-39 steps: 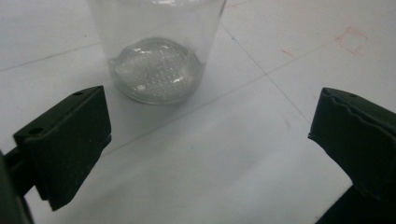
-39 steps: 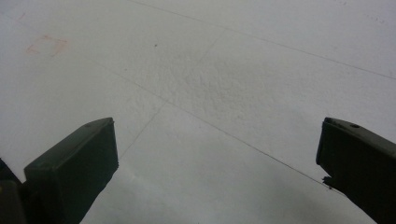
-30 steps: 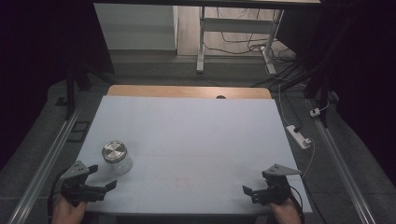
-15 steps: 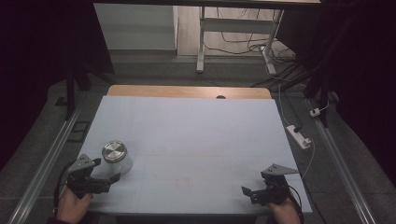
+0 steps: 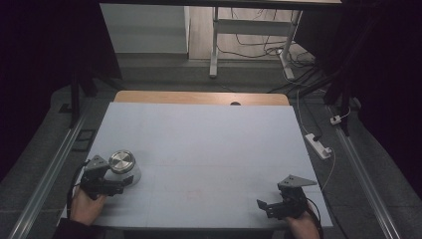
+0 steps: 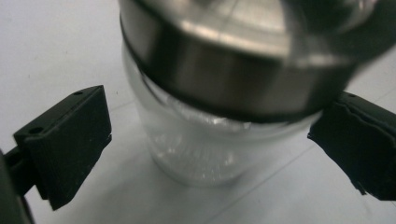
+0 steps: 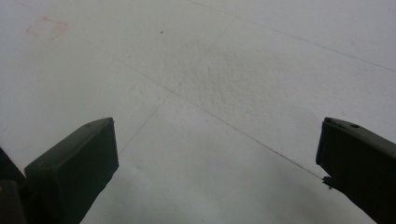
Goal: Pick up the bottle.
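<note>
My left gripper (image 5: 110,179) stands wide open around the jar (image 5: 124,168): in the left gripper view the jar (image 6: 219,98) sits between the two black jaws, with a clear gap of white counter showing beside the left jaw, and the right jaw close under the lid's edge. I cannot tell whether that right jaw touches the glass. Nothing is clamped. My right gripper (image 5: 276,204) is also wide open, holding nothing, resting low over the bare counter (image 7: 224,84) near the front right corner.

Compared with a second ago, the left gripper has moved forward and inward from the front left corner, so that it now reaches the jar; half a second ago it was just arriving beside it. The jar has not shifted. The right gripper has stayed where it was.

The jar stands upright on the counter (image 5: 209,144) at the front left, well apart from the right gripper. It has a clear glass body and a round brushed-metal lid (image 6: 233,51), still on. In the high view the lid (image 5: 122,160) shines as a bright disc.
</note>
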The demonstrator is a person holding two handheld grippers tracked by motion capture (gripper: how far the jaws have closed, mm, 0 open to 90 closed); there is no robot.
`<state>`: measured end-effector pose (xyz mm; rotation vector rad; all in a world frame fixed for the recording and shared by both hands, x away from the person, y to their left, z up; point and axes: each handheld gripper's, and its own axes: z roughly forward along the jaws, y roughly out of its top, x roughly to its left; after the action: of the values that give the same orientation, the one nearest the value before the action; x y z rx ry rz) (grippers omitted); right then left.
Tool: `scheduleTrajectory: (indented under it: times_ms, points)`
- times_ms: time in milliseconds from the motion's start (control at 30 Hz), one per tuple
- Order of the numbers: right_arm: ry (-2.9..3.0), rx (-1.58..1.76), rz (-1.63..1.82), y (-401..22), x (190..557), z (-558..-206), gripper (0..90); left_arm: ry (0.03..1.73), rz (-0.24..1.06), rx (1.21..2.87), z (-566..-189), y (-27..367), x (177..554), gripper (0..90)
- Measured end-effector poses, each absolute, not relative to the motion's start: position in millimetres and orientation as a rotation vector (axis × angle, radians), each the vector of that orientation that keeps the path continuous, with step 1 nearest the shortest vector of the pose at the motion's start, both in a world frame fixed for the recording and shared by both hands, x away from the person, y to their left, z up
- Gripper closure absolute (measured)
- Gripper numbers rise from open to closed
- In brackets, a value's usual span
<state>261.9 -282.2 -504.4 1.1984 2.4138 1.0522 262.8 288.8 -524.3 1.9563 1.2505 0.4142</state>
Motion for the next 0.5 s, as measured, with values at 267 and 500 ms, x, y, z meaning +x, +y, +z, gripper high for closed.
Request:
scheduleTrajectory:
  times_ms: [267,500]
  points:
    - [2.42,1.19,1.043,-281,262,-505,0.0,1.203,0.426,1.981,-525,283,274,0.0]
    - [2.423,1.185,1.04,-281,262,-505,0.0,1.188,0.445,1.976,-525,282,278,2.5]
